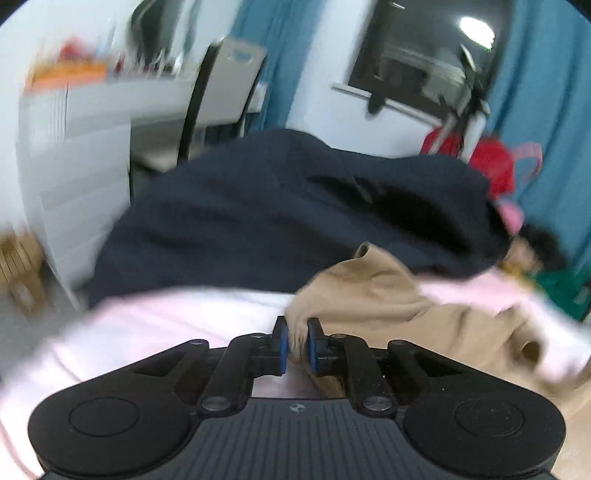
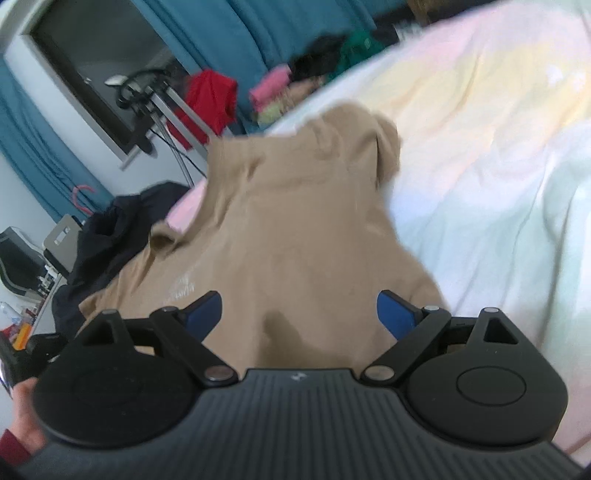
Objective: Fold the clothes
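Note:
A tan garment (image 2: pixel 295 229) lies spread on a pastel bedsheet (image 2: pixel 480 166). In the left wrist view, my left gripper (image 1: pixel 296 345) is shut on an edge of the tan garment (image 1: pixel 369 291); cloth is pinched between the blue pads. In the right wrist view, my right gripper (image 2: pixel 299 314) is open, jaws wide, hovering just over the near part of the tan garment. A dark navy garment (image 1: pixel 280 210) lies heaped behind the tan one, also seen in the right wrist view (image 2: pixel 110 236).
A pile of red, pink, green and black clothes (image 2: pixel 295 81) sits at the far bed edge. White drawers (image 1: pixel 74 155) and a chair (image 1: pixel 221 96) stand left. Blue curtains (image 2: pixel 229 33) and a dark window (image 1: pixel 417 59) lie behind.

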{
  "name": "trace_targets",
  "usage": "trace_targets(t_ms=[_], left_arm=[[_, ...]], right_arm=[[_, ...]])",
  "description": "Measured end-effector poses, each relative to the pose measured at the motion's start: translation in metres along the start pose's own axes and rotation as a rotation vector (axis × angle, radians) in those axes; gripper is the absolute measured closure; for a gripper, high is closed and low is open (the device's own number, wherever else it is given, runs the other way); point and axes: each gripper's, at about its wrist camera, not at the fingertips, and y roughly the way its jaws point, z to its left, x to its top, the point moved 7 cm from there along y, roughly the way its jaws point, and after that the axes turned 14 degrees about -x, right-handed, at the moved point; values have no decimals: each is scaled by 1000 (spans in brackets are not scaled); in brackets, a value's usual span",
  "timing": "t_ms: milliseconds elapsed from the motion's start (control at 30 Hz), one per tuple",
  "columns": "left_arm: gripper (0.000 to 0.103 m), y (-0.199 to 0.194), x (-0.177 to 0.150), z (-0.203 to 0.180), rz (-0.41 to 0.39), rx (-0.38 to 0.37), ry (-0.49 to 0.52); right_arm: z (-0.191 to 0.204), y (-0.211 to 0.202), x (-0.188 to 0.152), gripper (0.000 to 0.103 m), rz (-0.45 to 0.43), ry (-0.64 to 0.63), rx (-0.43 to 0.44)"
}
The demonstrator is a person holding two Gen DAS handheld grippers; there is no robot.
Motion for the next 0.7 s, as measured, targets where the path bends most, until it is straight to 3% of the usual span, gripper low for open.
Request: trace_targets(t_ms=[67, 100, 167, 267, 400, 600, 700], left_arm=[[77, -5, -5, -6, 45, 55, 111], [62, -13, -6, -9, 37, 79, 136], [48, -32, -9, -14, 21, 124, 185], [44, -72, -15, -30, 0, 95, 256], [31, -138, -52, -59, 5, 19, 295], [30, -242, -129, -104, 24, -137, 289], [20, -279, -147, -123, -18, -244, 276]], right_arm=[[1, -10, 8, 11, -58, -39, -16], [2, -15, 11, 11, -82, -54, -18], [1, -22, 16, 11, -116, -74, -23], [1, -33, 20, 11, -149, -100, -20], [0, -47, 24, 11, -175, -116, -7], [3, -71, 21, 11, -224, -171, -11], [5, -84, 18, 11, -233, -187, 9]])
